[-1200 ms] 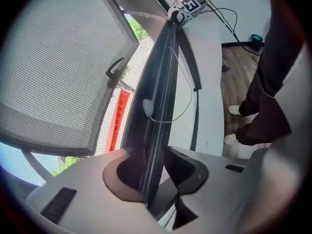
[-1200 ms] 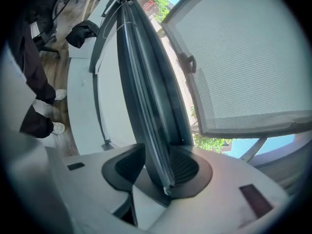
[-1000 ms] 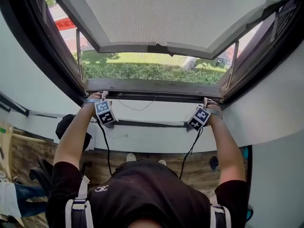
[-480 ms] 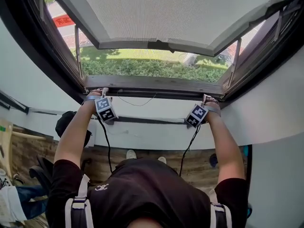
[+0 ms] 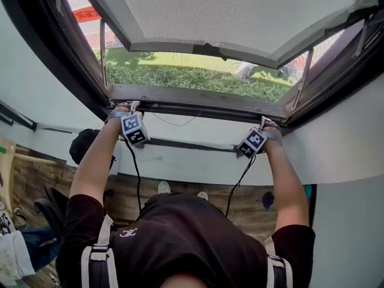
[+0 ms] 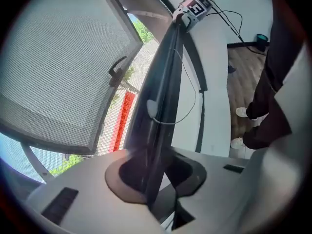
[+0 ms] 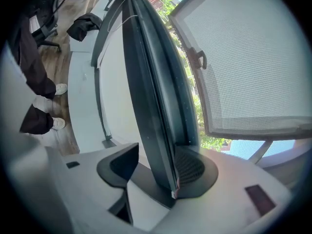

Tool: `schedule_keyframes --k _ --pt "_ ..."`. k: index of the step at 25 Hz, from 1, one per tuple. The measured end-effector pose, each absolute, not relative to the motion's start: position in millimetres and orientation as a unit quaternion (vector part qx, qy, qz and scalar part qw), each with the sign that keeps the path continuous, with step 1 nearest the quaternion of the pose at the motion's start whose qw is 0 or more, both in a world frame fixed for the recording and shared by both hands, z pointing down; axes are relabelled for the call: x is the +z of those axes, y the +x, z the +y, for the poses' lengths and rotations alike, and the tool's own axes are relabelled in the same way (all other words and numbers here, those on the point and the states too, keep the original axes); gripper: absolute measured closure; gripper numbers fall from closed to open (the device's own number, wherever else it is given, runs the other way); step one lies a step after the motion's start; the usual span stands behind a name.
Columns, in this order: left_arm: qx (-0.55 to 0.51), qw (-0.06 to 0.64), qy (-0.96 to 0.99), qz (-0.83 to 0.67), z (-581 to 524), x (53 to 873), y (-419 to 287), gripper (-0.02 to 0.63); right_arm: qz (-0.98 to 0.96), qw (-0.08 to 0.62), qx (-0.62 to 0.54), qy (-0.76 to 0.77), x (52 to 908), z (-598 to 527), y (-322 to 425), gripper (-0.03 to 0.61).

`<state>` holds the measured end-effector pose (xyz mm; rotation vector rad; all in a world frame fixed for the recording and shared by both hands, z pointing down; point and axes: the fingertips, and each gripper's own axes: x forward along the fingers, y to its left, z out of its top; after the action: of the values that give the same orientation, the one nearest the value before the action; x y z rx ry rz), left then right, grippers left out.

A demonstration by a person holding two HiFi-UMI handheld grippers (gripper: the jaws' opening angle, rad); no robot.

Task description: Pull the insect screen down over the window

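Although the head view has tilted slightly since a second ago, the left gripper [image 5: 130, 107] keeps its place at the left end of the insect screen bar [image 5: 198, 104], which lies unmoved along the lower edge of the window [image 5: 65, 71]. Its jaws have just been closing and pinch the bar. At the right end, the jaws of the right gripper [image 5: 264, 122] have just been opening and stand spread around it.

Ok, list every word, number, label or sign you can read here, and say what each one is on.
Nothing here can be read as text.
Red banner outdoors: white marks, too blurred to read.
White emblem on the person's dark shirt: too small to read.
Marker cubes: black-and-white square patterns, no words.
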<state>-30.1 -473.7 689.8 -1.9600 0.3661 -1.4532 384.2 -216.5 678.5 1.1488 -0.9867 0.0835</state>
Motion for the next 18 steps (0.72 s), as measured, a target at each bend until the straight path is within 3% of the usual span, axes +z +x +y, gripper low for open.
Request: schedule_keyframes --k 3,8,18 --pt "-0.556 0.354 -0.737 0.151 -478 696 -30 0.496 -0.451 0.722 0.045 0.522 681 -217 382 0.337" --pt "-0.583 0.309 -0.739 0.135 -459 703 -38 0.394 -0.446 0.722 0.026 0.529 684 -220 387 0.334" --pt "-0.567 0.311 -0.750 0.140 -456 703 -32 0.389 -0.445 0.726 0.039 0.522 686 -217 380 0.308"
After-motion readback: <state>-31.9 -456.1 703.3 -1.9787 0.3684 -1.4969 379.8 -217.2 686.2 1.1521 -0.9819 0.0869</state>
